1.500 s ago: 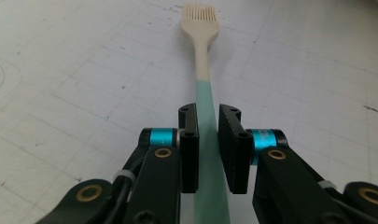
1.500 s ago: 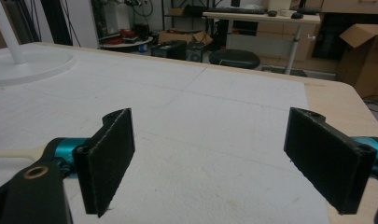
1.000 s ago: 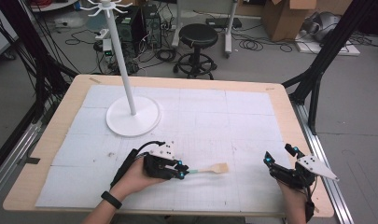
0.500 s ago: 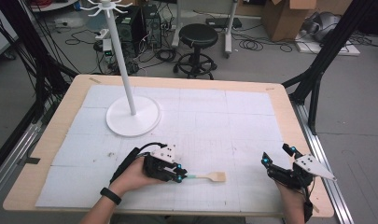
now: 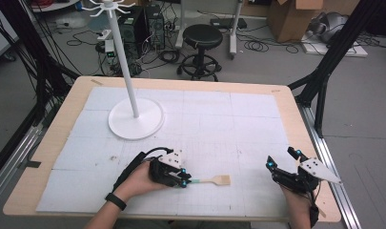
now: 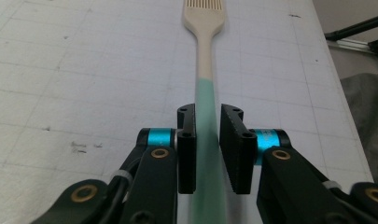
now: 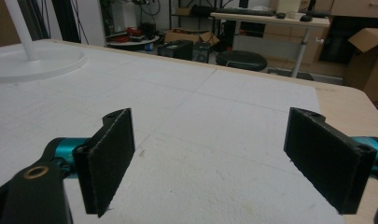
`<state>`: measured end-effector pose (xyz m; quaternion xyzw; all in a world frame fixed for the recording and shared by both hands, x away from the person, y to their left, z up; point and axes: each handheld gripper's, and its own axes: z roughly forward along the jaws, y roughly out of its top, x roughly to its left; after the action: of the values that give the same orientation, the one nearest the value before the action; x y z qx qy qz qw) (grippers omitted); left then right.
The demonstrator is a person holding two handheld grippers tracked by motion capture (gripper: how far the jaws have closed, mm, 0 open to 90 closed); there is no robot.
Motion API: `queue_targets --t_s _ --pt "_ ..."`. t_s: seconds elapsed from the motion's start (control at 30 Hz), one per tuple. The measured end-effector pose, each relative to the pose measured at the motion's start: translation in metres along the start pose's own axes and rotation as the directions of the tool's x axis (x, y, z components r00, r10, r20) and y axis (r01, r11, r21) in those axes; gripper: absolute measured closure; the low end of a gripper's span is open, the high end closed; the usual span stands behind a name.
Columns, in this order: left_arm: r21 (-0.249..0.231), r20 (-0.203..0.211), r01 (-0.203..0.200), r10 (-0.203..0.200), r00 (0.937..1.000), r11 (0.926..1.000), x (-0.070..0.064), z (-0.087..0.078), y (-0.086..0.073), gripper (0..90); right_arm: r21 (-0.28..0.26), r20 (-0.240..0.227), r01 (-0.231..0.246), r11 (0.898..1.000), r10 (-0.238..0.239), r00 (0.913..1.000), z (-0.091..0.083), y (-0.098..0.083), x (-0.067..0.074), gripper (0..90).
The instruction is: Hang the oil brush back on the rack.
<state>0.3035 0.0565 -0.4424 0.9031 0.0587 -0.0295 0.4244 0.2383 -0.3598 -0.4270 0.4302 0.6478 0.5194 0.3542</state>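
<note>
Spatula (image 6: 206, 70) shifted slightly nearer; left gripper (image 6: 207, 140) fingers clamped on green handle; right gripper (image 7: 224, 158) fingers apart.

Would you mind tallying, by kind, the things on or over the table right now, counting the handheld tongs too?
Spatula, wooden with a green handle: 1
White hook stand: 1
Tongs, left tongs and right tongs: 2
Total: 4
</note>
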Motion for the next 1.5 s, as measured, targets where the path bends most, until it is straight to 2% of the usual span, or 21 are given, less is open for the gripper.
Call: queue_targets --t_s 0.03,0.07,0.1,0.2,0.27,0.43,0.63,0.7,0.77,0.83,0.93,0.97,1.0,1.03,1.07,1.13,1.2,1.37,1.43,1.5 --pt "-0.003 0.000 0.008 -0.008 1.0000 1.0000 0.000 0.000 0.000 66.5 0.004 -0.002 -0.002 1.000 0.002 1.0000 0.000 0.000 0.000 15.7" --pt "-0.004 0.002 0.007 -0.007 1.0000 1.0000 0.001 0.000 0.000 64.1 0.002 -0.002 0.003 1.000 -0.003 1.0000 0.000 0.000 0.000 15.7" --pt "-0.004 -0.006 0.007 -0.007 1.0000 1.0000 0.000 -0.001 0.000 62.6 0.002 -0.003 0.004 1.000 -0.004 1.0000 0.000 0.000 0.000 15.7" --pt "-0.007 -0.033 0.018 -0.018 0.9993 0.9998 -0.001 -0.002 0.001 48.5 0.002 -0.007 0.003 1.000 -0.003 1.0000 0.001 0.000 0.001 15.7" --pt "-0.019 -0.069 0.018 -0.019 0.9974 0.9997 -0.004 -0.006 0.003 38.3 0.004 -0.011 0.004 1.000 -0.004 0.9999 0.002 0.000 0.001 15.7" --pt "-0.071 -0.146 0.007 -0.017 0.9891 0.9974 -0.010 -0.024 0.002 21.7 0.007 -0.044 0.015 1.000 -0.015 0.9989 0.005 0.001 0.002 15.6" --pt "-0.117 -0.228 0.034 -0.060 0.9718 0.9926 -0.014 -0.065 -0.019 17.4 0.009 -0.075 0.014 1.000 -0.013 0.9971 0.010 0.002 0.004 15.6" --pt "-0.143 -0.256 0.044 -0.080 0.9634 0.9887 -0.016 -0.083 -0.027 17.0 0.009 -0.089 0.012 1.000 -0.011 0.9960 0.012 0.004 0.005 15.4" --pt "-0.166 -0.276 0.050 -0.095 0.9565 0.9849 -0.016 -0.101 -0.036 16.2 0.006 -0.120 0.001 1.000 0.000 0.9927 0.015 0.007 0.005 15.1" --pt "-0.189 -0.302 0.054 -0.111 0.9468 0.9805 -0.018 -0.118 -0.045 14.5 0.008 -0.151 0.005 1.000 -0.003 0.9885 0.018 0.011 0.006 15.1" --pt "-0.225 -0.335 0.042 -0.118 0.9348 0.9734 -0.020 -0.142 -0.057 14.3 0.023 -0.208 0.024 0.999 -0.019 0.9779 0.024 0.017 0.009 15.1" --pt "-0.237 -0.351 0.035 -0.119 0.9287 0.9709 -0.021 -0.150 -0.061 13.8 0.028 -0.228 0.030 0.999 -0.023 0.9733 0.025 0.019 0.010 15.1" --pt "-0.237 -0.351 0.035 -0.119 0.9287 0.9709 -0.021 -0.150 -0.061 13.5 0.027 -0.250 0.040 0.999 -0.032 0.9678 0.027 0.021 0.011 15.1" --pt "-0.279 -0.370 0.034 -0.140 0.9183 0.9596 -0.022 -0.163 -0.069 13.1 0.022 -0.264 0.048 0.999 -0.040 0.9636 0.029 0.024 0.012 15.1" --pt "-0.300 -0.383 0.032 -0.151 0.9115 0.9534 -0.022 -0.169 -0.073 13.0 0.021 -0.277 0.053 0.998 -0.045 0.9599 0.031 0.026 0.013 15.1" --pt "-0.331 -0.396 0.028 -0.166 0.9031 0.9432 -0.022 -0.179 -0.080 13.0 0.024 -0.316 0.073 0.997 -0.061 0.9466 0.036 0.030 0.015 15.1" --pt "-0.344 -0.408 0.028 -0.176 0.8960 0.9384 -0.022 -0.186 -0.086 12.9 0.028 -0.355 0.089 0.996 -0.073 0.9319 0.042 0.035 0.016 15.1" --pt "-0.379 -0.408 0.025 -0.191 0.8929 0.9251 -0.020 -0.192 -0.093 12.7 0.025 -0.419 0.104 0.994 -0.084 0.9042 0.054 0.046 0.018 15.1" --pt "-0.391 -0.406 0.035 -0.207 0.8900 0.9196 -0.018 -0.194 -0.094 12.7 0.020 -0.445 0.111 0.994 -0.090 0.8911 0.059 0.048 0.020 15.1" --pt "-0.401 -0.409 0.037 -0.215 0.8867 0.9153 -0.016 -0.195 -0.094 12.7 0.023 -0.477 0.115 0.993 -0.090 0.8743 0.065 0.051 0.022 15.1"
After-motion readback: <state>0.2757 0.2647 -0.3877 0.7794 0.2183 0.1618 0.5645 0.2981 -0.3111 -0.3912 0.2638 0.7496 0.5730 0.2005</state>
